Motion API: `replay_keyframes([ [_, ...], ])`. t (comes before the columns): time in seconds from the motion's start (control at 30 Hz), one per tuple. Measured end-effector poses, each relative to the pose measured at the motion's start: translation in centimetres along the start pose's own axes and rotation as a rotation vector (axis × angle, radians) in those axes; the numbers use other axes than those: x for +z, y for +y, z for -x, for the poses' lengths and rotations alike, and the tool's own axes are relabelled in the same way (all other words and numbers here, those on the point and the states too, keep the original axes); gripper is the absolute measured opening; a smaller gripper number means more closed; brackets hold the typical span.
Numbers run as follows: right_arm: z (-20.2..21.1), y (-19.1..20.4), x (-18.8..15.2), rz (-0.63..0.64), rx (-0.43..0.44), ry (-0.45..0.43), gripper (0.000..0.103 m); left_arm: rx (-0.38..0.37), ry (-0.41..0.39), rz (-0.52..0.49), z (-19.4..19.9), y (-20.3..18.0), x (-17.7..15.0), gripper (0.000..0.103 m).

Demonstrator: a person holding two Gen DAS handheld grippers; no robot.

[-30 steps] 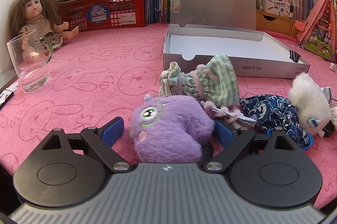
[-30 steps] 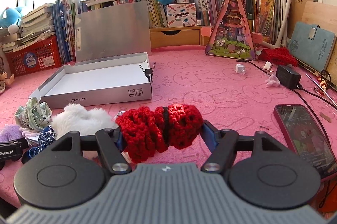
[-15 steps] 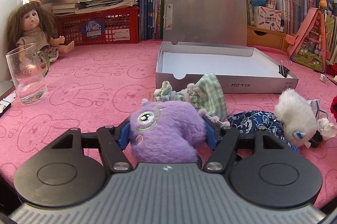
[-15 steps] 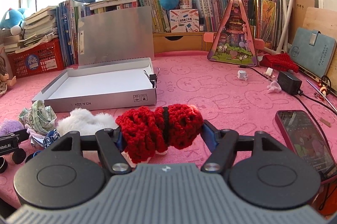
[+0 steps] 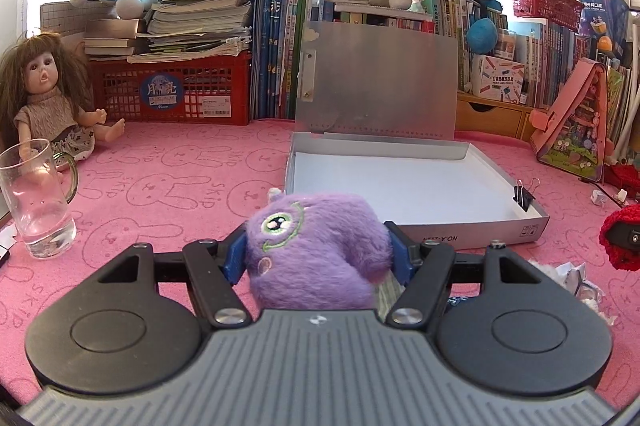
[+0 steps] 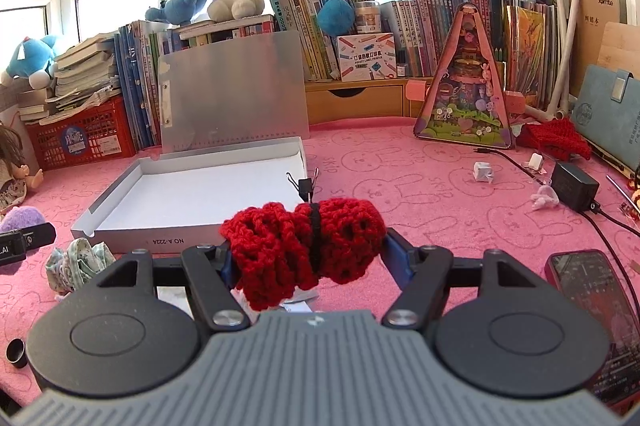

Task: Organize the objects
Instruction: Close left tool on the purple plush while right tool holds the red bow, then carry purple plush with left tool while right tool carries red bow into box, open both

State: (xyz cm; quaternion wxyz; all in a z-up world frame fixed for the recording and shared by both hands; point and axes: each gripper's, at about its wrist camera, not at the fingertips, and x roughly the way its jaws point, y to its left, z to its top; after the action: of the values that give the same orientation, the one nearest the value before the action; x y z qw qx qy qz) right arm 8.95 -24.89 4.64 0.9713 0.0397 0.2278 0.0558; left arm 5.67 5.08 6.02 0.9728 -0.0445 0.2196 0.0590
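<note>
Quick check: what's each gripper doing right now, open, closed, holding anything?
Left gripper: closed on the purple plush toy.
Right gripper: closed on the red crocheted bundle.

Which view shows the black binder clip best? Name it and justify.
The right wrist view: the black binder clip stands near centre on the white box wall, its wire handles clear. The left wrist view shows it too, but toward the right, more distorted.

Plush toy (image 5: 316, 250): purple, green-ringed embroidered eye. Crochet bundle (image 6: 304, 246): red, black band at middle. Box (image 6: 192, 194): grey outside, white inside. Tablecloth (image 5: 168, 186) under box: pink, rabbit-outline print. Cloth (image 6: 80, 262) left of box: green-white check.
</note>
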Motion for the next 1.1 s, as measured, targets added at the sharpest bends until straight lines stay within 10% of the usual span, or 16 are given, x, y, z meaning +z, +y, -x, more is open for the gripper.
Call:
replay_keyframes([
  [1.1, -14.2, 3.5, 7.6, -0.07, 0.238, 0.211, 0.071, -0.006, 0.177, -0.034, -15.6, -4.0, 7.2, 0.072],
])
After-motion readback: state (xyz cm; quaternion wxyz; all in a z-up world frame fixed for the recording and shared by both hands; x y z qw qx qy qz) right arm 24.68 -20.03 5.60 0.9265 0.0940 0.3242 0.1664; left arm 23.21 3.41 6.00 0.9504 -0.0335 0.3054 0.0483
